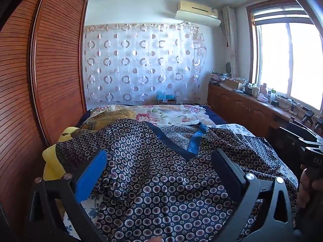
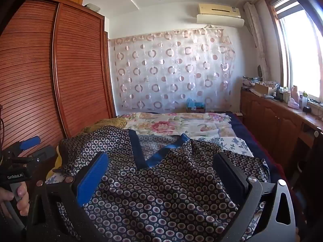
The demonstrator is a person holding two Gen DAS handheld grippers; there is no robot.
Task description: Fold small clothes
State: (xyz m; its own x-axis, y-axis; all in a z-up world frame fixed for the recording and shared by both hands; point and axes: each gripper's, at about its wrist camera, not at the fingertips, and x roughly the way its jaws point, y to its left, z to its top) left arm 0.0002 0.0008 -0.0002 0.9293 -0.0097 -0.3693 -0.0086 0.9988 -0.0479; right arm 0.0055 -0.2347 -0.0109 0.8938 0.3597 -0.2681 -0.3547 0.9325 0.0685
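Bedroom, daylight from the window (image 1: 286, 60) at 3 o'clock. Louvred wooden wardrobe (image 1: 50, 64) at 9 o'clock, circle-print curtain (image 1: 141, 64) on the far wall at 12, bed (image 1: 177, 113) with floral quilt running away from both cameras.

Left to right: yellow item (image 1: 50, 161) half hidden at the near left edge of the bed, kind unclear. Next, one garment, a dark top with ring print and blue neckline trim (image 1: 157, 181), spread rumpled across the near end of the bed. Its V-neck opens toward 12 o'clock; the hem lies nearest the grippers.

Left gripper (image 1: 159, 165): jaws wide apart, fabric lying between and under them, nothing pinched. Right gripper (image 2: 161, 169): jaws equally wide, also over the cloth, gripping nothing. Whether the fingers touch the fabric I cannot tell.

Key relation: the top's long axis runs 6 to 12, straight ahead of both jaw pairs. Left gripper sits nearer the left shoulder side, right gripper nearer the neckline and right side.

Count: one top, two grippers.
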